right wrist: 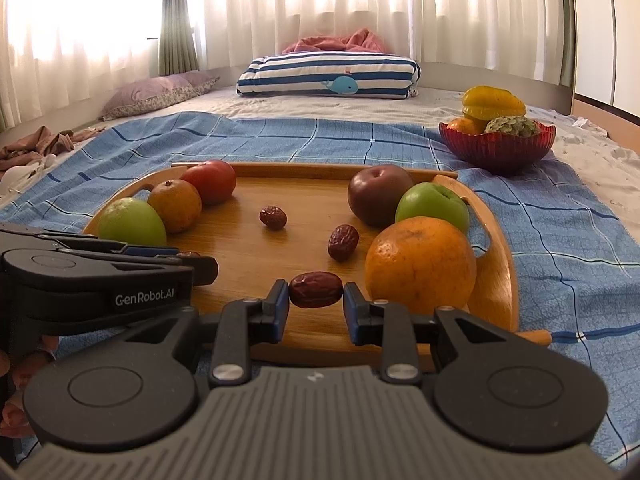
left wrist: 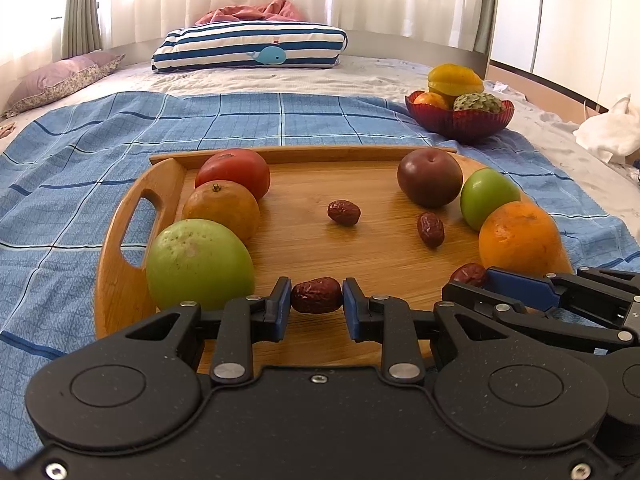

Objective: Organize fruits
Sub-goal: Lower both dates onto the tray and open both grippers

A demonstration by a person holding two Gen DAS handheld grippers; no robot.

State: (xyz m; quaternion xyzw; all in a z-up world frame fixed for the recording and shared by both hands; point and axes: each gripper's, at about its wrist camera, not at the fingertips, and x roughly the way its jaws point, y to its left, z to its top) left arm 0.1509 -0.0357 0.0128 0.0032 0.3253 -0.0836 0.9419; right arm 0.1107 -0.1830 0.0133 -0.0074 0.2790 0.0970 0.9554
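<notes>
A wooden tray (left wrist: 360,252) lies on a blue checked cloth on the bed. On its left are a green guava (left wrist: 200,264), an orange (left wrist: 221,208) and a tomato (left wrist: 234,172). On its right are a dark plum (left wrist: 430,178), a green apple (left wrist: 488,198) and a big orange (left wrist: 520,236). Two loose red dates (left wrist: 344,213) (left wrist: 431,229) lie mid-tray. My left gripper (left wrist: 316,302) is shut on a red date (left wrist: 316,295) at the tray's near edge. My right gripper (right wrist: 316,296) is shut on another red date (right wrist: 316,290) beside the big orange (right wrist: 420,266).
A red glass bowl (left wrist: 460,122) with a starfruit, an orange and a custard apple stands at the far right on the cloth. A striped whale pillow (left wrist: 248,48) and a purple pillow (left wrist: 60,80) lie beyond. White cloth (left wrist: 608,128) lies at the right.
</notes>
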